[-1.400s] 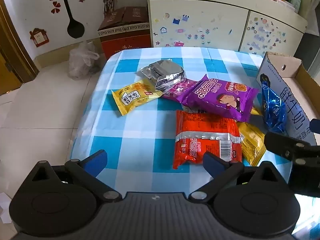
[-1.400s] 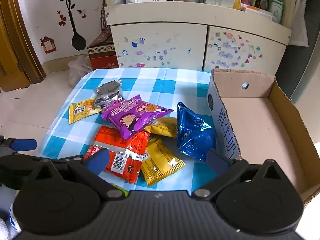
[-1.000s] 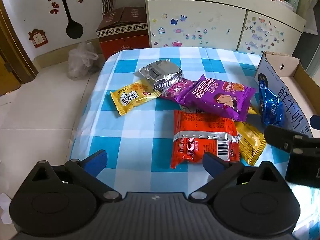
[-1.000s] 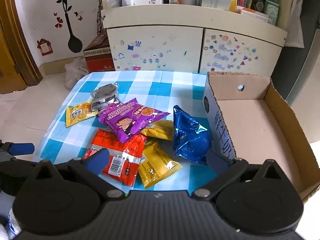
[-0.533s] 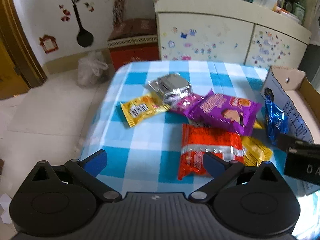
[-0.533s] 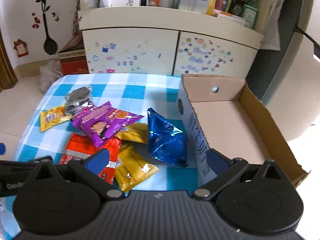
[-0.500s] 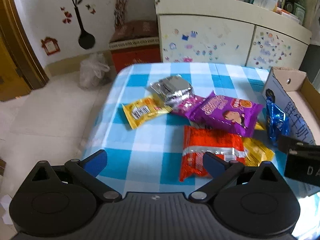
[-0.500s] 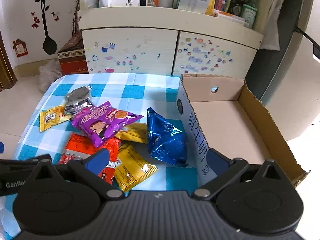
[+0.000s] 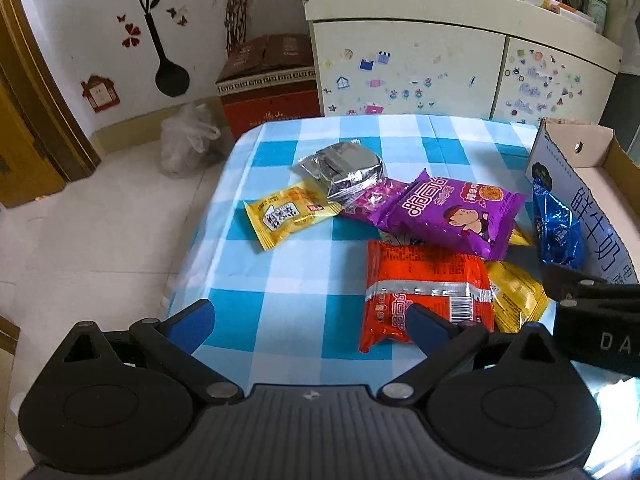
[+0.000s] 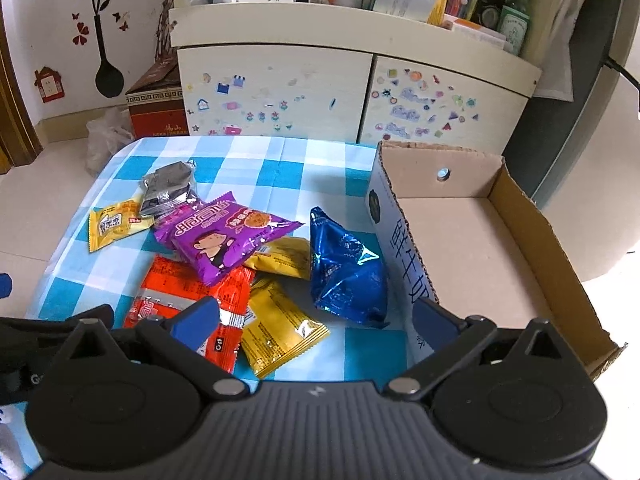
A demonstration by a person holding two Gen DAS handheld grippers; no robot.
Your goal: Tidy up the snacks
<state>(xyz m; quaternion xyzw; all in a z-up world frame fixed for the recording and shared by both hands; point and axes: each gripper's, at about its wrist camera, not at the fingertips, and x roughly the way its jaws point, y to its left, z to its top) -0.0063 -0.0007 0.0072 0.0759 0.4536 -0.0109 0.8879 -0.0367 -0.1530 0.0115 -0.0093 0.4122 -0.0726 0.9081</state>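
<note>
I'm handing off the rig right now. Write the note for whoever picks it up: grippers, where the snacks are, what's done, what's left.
Left gripper and right gripper: both open, holding nothing, above the table's near edge.
Cardboard box on the right: nothing visible inside.
All snacks on the checked cloth: blue bag against the box wall, purple pack overlapping the red pack, yellow packs, silver pack.
Done: nothing boxed.
Left: every pack, presumably into the box.

Snack packets (image 10: 224,240) lie heaped beside the empty cardboard box (image 10: 480,240).
</note>
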